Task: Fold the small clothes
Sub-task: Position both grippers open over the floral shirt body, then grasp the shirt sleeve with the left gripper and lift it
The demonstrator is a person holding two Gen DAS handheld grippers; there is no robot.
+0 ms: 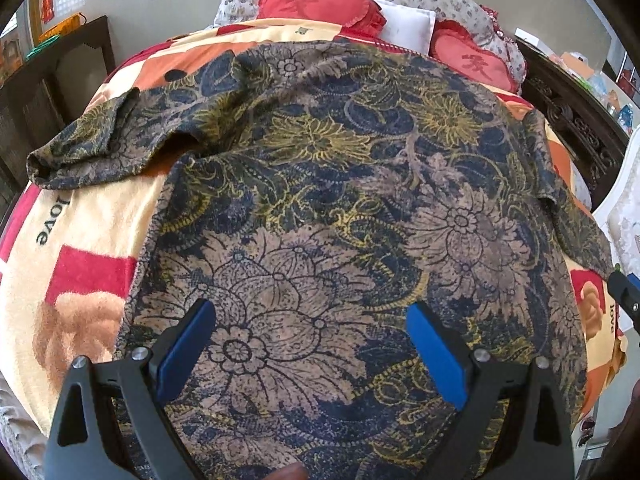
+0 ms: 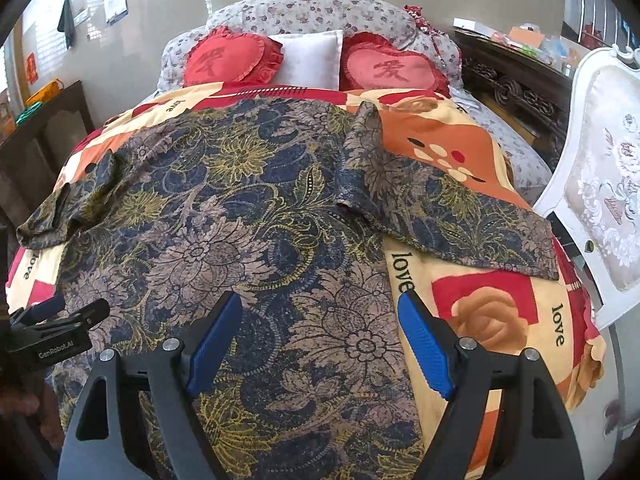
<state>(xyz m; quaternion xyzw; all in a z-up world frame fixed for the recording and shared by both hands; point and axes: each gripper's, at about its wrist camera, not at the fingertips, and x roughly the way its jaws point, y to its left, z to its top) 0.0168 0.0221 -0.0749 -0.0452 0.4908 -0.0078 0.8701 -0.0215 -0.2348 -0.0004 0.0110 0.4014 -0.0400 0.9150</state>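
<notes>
Both tongs gape wide and hold nothing — left gripper (image 1: 310, 344) over the shirt (image 1: 340, 200) hem, right gripper (image 2: 320, 340) at its side edge; shirt spread flat on the blanket (image 2: 500, 300), sleeves out, likely for folding; pillows (image 2: 312, 60) beyond.

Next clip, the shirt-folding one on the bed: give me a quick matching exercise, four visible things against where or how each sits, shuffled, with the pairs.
Things:
1. floral shirt
2. white pillow
3. white chair
4. right gripper

Places or states:
A. between two red heart cushions
B. beside the bed, at the right edge of the right wrist view
C. open, straddling the shirt's right side edge
D. spread flat on the blanket, both sleeves out

Pairs: 1-D, 2-A, 3-B, 4-C
</notes>
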